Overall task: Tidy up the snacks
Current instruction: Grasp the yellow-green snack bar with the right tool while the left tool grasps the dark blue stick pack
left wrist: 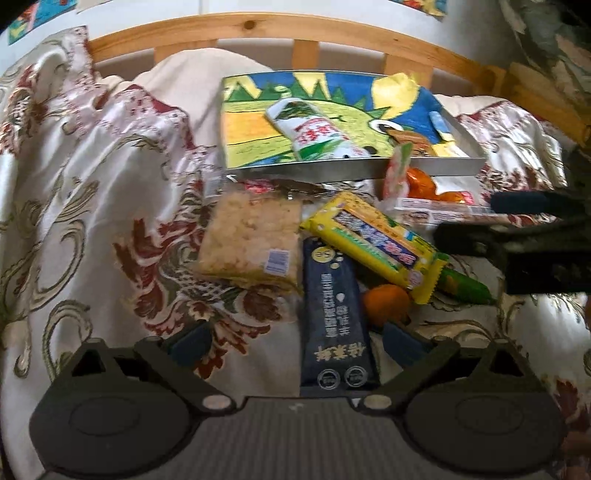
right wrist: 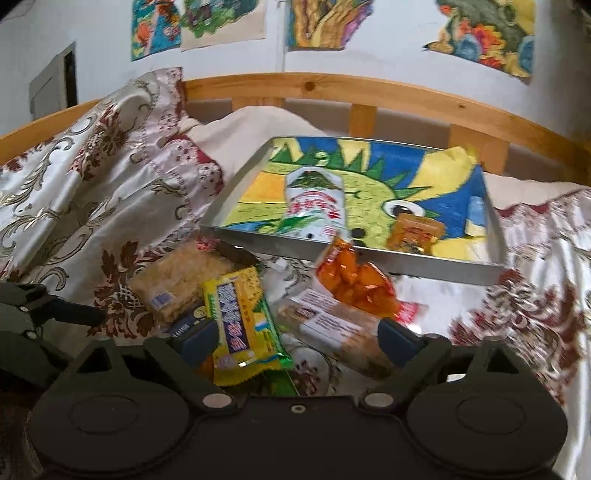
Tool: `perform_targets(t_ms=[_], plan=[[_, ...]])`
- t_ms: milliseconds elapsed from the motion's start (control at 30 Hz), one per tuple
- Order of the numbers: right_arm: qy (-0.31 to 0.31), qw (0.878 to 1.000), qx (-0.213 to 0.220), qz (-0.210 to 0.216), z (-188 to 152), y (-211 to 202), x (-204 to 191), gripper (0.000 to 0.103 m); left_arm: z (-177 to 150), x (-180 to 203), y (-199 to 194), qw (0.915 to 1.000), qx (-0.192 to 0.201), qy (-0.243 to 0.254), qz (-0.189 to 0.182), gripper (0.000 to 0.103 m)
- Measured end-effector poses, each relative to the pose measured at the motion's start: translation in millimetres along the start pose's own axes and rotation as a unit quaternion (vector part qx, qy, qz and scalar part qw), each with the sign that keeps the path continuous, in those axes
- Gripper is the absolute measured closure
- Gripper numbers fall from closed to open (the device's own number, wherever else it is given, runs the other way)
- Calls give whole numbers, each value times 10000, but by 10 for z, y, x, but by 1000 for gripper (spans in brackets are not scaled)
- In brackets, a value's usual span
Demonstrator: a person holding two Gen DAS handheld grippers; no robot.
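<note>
A pile of snacks lies on the patterned bedspread in front of a metal tray (left wrist: 354,168) (right wrist: 369,264) lined with a dinosaur drawing. The tray holds a white-green packet (left wrist: 314,131) (right wrist: 317,201) and a small orange sachet (right wrist: 415,234). In the pile are a rice-crisp block (left wrist: 251,240) (right wrist: 177,284), a yellow bar (left wrist: 376,240) (right wrist: 240,321), a dark navy bar (left wrist: 332,310), an orange (left wrist: 386,302), a green stick (left wrist: 465,284), an orange-jelly bag (right wrist: 354,280) and a cracker pack (right wrist: 332,325). My left gripper (left wrist: 295,341) is open above the navy bar. My right gripper (right wrist: 299,343) (left wrist: 491,218) is open over the yellow bar and cracker pack.
A wooden bed rail (left wrist: 303,37) (right wrist: 332,88) runs behind the tray. A white pillow (left wrist: 199,74) lies at the back. Drawings (right wrist: 325,26) hang on the wall. The left gripper's body (right wrist: 33,321) shows at the left edge of the right wrist view.
</note>
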State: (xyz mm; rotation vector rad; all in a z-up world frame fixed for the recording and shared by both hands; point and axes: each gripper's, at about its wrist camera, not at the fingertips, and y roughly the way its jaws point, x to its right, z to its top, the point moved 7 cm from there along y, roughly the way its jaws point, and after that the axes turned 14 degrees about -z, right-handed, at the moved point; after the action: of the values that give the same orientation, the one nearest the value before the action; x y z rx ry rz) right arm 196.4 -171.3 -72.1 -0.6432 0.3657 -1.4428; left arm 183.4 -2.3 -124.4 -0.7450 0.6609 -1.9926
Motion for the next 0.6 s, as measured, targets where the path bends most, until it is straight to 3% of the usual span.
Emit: perform_targets(t_ms=[267,400,600], plan=[[-383,9977,-272,490,91,207,-275,34,-5,-9,36,9995,-52,-59,-308,25],[-592,9956,-451,569,81,326,-400,38,4,33,33,9989,-52,22,-466,36],[-799,9940,-475,573,84,392,-481,39,14,55,84,9980,-111,94,-611,37]])
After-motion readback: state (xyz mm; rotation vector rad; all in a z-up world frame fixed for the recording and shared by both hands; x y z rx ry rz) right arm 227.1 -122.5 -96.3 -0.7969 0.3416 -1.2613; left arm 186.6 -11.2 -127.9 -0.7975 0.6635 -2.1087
